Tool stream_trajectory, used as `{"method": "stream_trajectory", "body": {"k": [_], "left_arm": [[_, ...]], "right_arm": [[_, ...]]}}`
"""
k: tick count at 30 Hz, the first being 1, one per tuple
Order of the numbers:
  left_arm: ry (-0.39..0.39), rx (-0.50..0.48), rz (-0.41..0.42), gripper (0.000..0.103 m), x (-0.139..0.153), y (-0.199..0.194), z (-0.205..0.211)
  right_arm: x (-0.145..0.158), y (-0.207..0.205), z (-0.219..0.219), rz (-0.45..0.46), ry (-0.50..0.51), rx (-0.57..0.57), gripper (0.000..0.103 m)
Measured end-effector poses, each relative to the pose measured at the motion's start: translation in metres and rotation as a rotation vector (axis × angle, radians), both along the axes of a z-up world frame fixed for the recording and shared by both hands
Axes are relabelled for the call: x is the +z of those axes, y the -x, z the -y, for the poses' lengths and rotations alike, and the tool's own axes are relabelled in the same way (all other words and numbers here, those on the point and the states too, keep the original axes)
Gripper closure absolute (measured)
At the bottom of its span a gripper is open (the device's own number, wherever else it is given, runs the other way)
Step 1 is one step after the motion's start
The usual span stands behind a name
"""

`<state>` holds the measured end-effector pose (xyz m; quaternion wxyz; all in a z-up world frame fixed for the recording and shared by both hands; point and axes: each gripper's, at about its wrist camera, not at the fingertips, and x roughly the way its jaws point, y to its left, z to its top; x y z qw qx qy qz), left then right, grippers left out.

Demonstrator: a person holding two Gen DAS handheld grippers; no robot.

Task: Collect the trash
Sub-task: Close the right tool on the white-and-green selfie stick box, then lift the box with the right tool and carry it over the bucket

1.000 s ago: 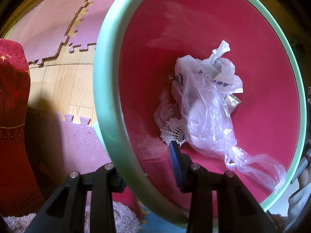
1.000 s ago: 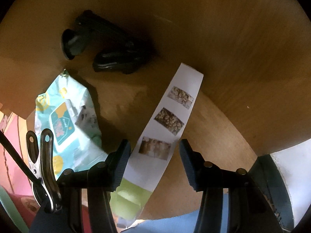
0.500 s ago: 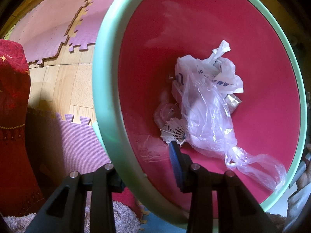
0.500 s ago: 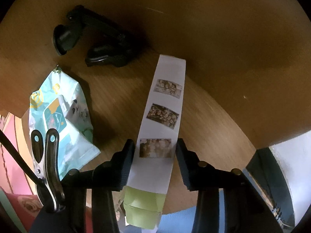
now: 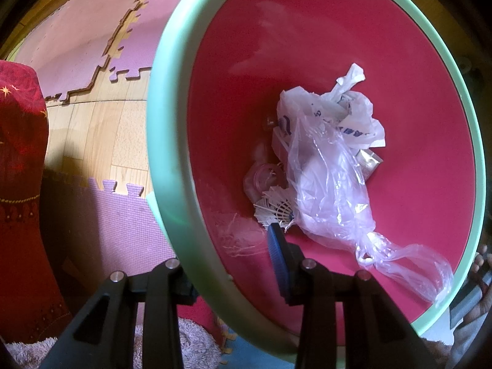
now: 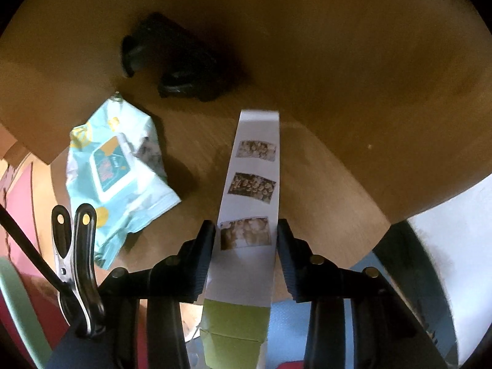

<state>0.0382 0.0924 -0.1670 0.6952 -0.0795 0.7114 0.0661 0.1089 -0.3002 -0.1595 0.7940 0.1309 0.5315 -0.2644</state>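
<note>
My left gripper (image 5: pixel 227 258) is shut on the wall of a bin with a pale green rim (image 5: pixel 160 153) and a pink inside, one finger outside and one inside. Inside lie a crumpled clear plastic bag (image 5: pixel 326 184), a white shuttlecock (image 5: pixel 275 207) and small scraps. In the right wrist view, a long white card strip (image 6: pixel 255 160) with three small pictures and a green end sits lengthwise between the pads of my right gripper (image 6: pixel 246 240). Its jaws are closing and both pads touch the strip's edges. The strip hangs over the edge of a wooden table (image 6: pixel 338 61).
A blue-and-white wet wipes pack (image 6: pixel 113 166) and a black device (image 6: pixel 175 61) lie on the table, left of the strip. A black spring clip (image 6: pixel 77 261) hangs beside my right gripper. Pink foam mats (image 5: pixel 77 40), wood floor (image 5: pixel 101 132) and a red cloth (image 5: pixel 18 184) surround the bin.
The right jaws have narrowed onto the strip, which has swung from slanting to straight between them. The right gripper has shifted over the table. The left gripper and bin have not moved.
</note>
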Motion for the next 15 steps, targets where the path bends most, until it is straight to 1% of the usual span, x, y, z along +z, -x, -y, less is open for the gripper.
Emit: {"method": "stream_trajectory", "body": {"k": [5,9,15], "left_arm": [[0.000,0.002,0.000,0.064,0.000,0.001,-0.001],[0.000,0.004,-0.001,0.064,0.000,0.002,-0.001],[0.006,0.009,-0.002,0.065,0.000,0.003,-0.001]], "right_arm": [[0.009,0.009,-0.006,0.001,-0.008,0.015,0.063],[0.014,0.017,-0.008,0.010,-0.059,0.015,0.063],[0.030,0.028,-0.021,0.038,-0.089,0.037,0.063]]}}
